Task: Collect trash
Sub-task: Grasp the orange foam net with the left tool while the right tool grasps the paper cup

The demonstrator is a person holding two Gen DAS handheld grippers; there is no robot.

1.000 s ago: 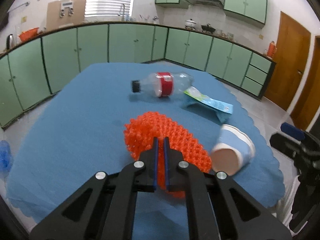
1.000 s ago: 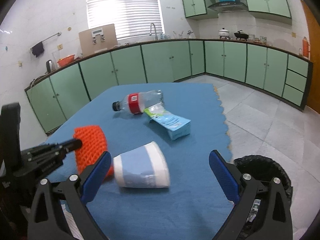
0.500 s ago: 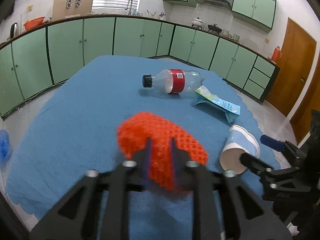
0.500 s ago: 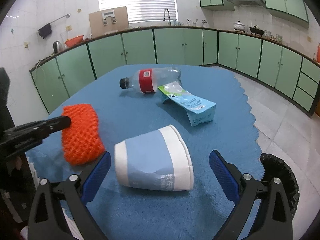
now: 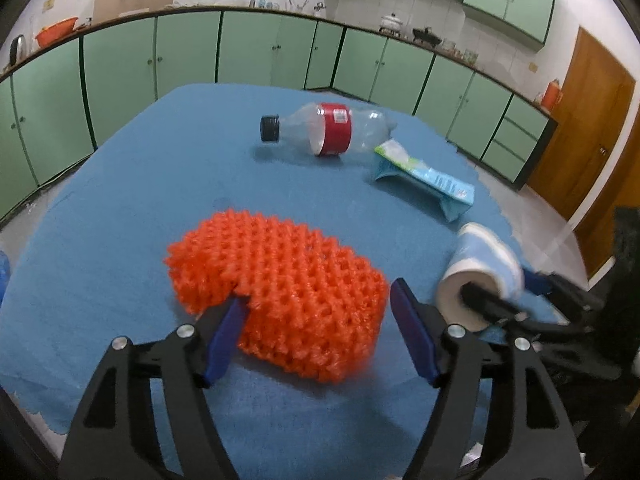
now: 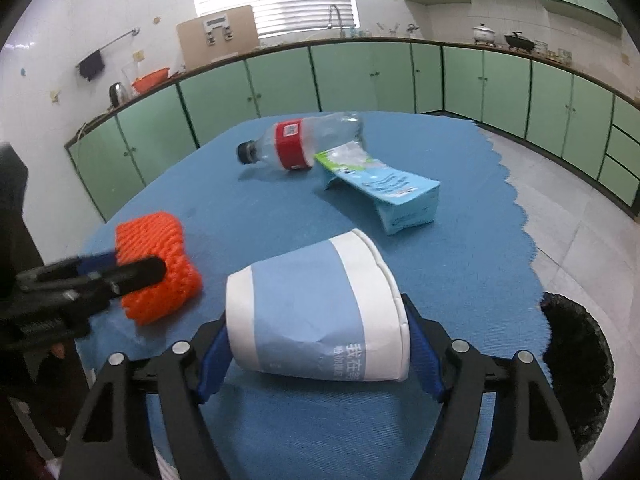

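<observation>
Since a second ago, my left gripper (image 5: pixel 316 322) has let go of the orange foam net (image 5: pixel 280 292) and its jaws now stand wide, one on each side of the net, which lies on the blue tablecloth (image 5: pixel 140 184) just ahead of them. My right gripper (image 6: pixel 320 346) has come forward around the paper cup (image 6: pixel 316 312); the cup lies on its side between the blue pads, which touch or nearly touch its two ends, and I cannot tell whether they grip it. Farther ahead of both grippers a clear plastic bottle (image 5: pixel 326 128) lies on its side, with a light blue packet (image 5: pixel 426 178) just beside its base. Off my right side, below the table edge, is a black trash bin (image 6: pixel 576 364).
</observation>
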